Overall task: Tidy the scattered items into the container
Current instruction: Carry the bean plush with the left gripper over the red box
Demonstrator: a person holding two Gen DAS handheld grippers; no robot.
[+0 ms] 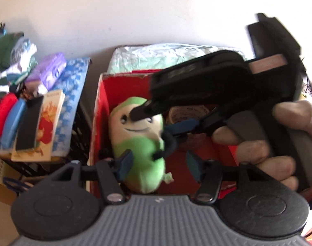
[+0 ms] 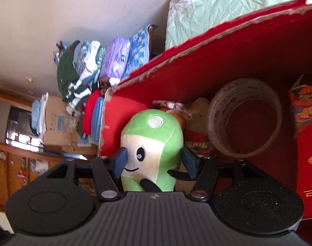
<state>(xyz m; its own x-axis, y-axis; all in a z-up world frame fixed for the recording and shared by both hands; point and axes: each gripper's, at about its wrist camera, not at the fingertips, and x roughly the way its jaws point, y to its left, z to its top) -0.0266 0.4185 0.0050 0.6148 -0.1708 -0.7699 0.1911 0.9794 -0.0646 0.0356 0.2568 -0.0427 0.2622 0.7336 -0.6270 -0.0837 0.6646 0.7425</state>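
Tongs [image 2: 155,165] — astride plush toy [image 2: 149,151].

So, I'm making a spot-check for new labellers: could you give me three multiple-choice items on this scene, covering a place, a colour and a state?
1. Where is the plush toy?
A. in the red box
B. on the book pile
C. on the floor

2. What colour is its cap?
A. blue
B. green
C. purple

3. How do the right tongs stand?
A. empty, away from it
B. pads either side of the toy
C. on the tape roll

Answers: A, red walls surround it; B, green top; B, blue pads flank its face.
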